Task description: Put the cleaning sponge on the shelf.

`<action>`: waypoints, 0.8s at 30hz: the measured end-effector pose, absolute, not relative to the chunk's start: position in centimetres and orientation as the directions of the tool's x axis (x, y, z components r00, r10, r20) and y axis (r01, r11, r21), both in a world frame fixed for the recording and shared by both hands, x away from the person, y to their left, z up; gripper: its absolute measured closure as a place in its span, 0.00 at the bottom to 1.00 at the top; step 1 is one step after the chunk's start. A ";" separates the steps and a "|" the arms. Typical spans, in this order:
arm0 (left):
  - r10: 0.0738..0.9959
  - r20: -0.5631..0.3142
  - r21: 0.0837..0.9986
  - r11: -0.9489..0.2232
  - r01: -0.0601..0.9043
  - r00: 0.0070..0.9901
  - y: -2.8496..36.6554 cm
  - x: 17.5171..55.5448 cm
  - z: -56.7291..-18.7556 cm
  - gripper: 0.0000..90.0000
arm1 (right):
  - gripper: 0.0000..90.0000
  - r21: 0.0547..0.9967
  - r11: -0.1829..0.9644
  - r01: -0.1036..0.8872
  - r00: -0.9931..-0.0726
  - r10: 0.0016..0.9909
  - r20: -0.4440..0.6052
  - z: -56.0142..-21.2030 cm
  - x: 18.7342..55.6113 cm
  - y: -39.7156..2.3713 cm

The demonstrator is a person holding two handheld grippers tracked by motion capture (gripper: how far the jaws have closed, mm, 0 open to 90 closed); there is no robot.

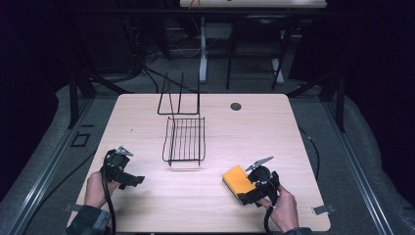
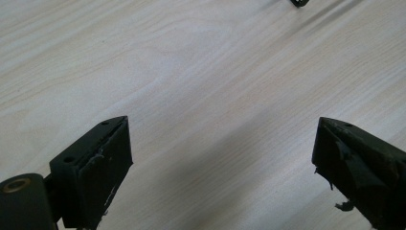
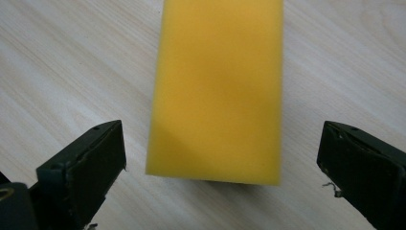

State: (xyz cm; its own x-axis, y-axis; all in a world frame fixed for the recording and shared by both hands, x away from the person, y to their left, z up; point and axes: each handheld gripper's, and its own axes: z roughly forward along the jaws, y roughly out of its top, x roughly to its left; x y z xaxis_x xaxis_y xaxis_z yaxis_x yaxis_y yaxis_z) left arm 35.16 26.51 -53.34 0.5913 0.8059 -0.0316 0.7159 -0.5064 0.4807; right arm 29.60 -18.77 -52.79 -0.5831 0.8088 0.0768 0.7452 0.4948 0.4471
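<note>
A yellow sponge block [image 1: 236,180] lies flat on the wooden table [image 1: 147,127], near its front right. My right gripper [image 1: 248,195] sits just behind the block's near end, open. In the right gripper view the yellow sponge [image 3: 218,91] stretches away between the two wide-apart jaws, touching neither; my right gripper [image 3: 222,158] hovers low over the wood. My left gripper [image 1: 131,180] is at the front left of the table, held in a hand. In the left gripper view my left gripper [image 2: 222,153] is open over bare wood.
A black wire rack [image 1: 185,139] stands in the middle of the table, with a taller wire frame [image 1: 178,95] behind it. A small dark round cap [image 1: 236,106] sits in the tabletop at the back right. A rack foot [image 2: 299,3] shows at the top of the left gripper view.
</note>
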 end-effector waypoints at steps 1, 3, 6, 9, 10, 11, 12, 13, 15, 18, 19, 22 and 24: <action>0.805 -0.031 0.480 -0.508 0.715 0.592 26.5 35.1 -53.4 0.07 | 0.04 0.436 0.499 0.749 -0.582 0.810 0.074 -53.0 29.6 -18.5; 0.806 -0.029 0.481 -0.507 0.715 0.591 26.4 35.1 -53.4 0.07 | 0.06 0.428 0.504 0.750 -0.581 0.811 0.063 -53.1 29.6 -18.2; 0.805 -0.033 0.479 -0.508 0.716 0.593 26.4 35.1 -53.4 0.07 | 0.09 0.419 0.511 0.751 -0.584 0.809 0.060 -53.4 29.6 -18.1; 0.803 -0.034 0.479 -0.509 0.715 0.595 26.4 35.2 -53.4 0.07 | 0.12 0.395 0.528 0.752 -0.591 0.806 0.047 -53.7 29.7 -17.9; 0.803 -0.036 0.478 -0.509 0.715 0.595 26.4 35.2 -53.4 0.07 | 0.15 0.390 0.538 0.747 -0.596 0.802 0.037 -53.9 29.7 -17.8; 0.803 -0.036 0.478 -0.509 0.715 0.595 26.4 35.2 -53.4 0.07 | 0.16 0.385 0.540 0.748 -0.596 0.802 0.033 -53.9 29.7 -17.8; 0.802 -0.035 0.477 -0.511 0.716 0.596 26.4 35.2 -53.5 0.07 | 0.16 0.380 0.539 0.752 -0.594 0.804 0.035 -54.0 29.8 -17.8; 0.803 -0.031 0.477 -0.511 0.715 0.595 26.3 35.2 -53.5 0.07 | 0.16 0.380 0.540 0.751 -0.594 0.804 0.033 -54.2 29.8 -17.8; 0.801 -0.034 0.477 -0.512 0.714 0.597 26.4 35.2 -53.5 0.07 | 0.18 0.367 0.549 0.751 -0.597 0.802 0.022 -54.3 29.8 -17.7; 0.803 -0.035 0.479 -0.509 0.715 0.595 26.4 35.2 -53.4 0.07 | 0.24 0.361 0.557 0.748 -0.602 0.798 0.016 -54.4 29.7 -17.5; 0.802 -0.035 0.480 -0.510 0.714 0.597 26.4 35.2 -53.4 0.07 | 0.24 0.363 0.558 0.746 -0.603 0.798 0.013 -54.3 29.7 -17.5; 0.800 -0.036 0.481 -0.511 0.712 0.598 26.3 35.1 -53.4 0.07 | 0.25 0.366 0.560 0.743 -0.603 0.798 0.004 -54.1 29.7 -17.6; 0.801 -0.035 0.484 -0.510 0.711 0.598 26.3 35.2 -53.4 0.08 | 0.26 0.381 0.549 0.744 -0.596 0.803 0.009 -53.9 29.6 -17.7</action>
State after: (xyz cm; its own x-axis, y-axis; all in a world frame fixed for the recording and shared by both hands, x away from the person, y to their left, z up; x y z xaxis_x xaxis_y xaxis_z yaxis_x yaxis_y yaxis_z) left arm 35.18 26.31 -53.40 0.5980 0.8007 -0.0347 0.7112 -0.5102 0.4835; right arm 29.60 -17.70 -53.89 -0.5964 0.8027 0.0085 0.7441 0.5488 0.3810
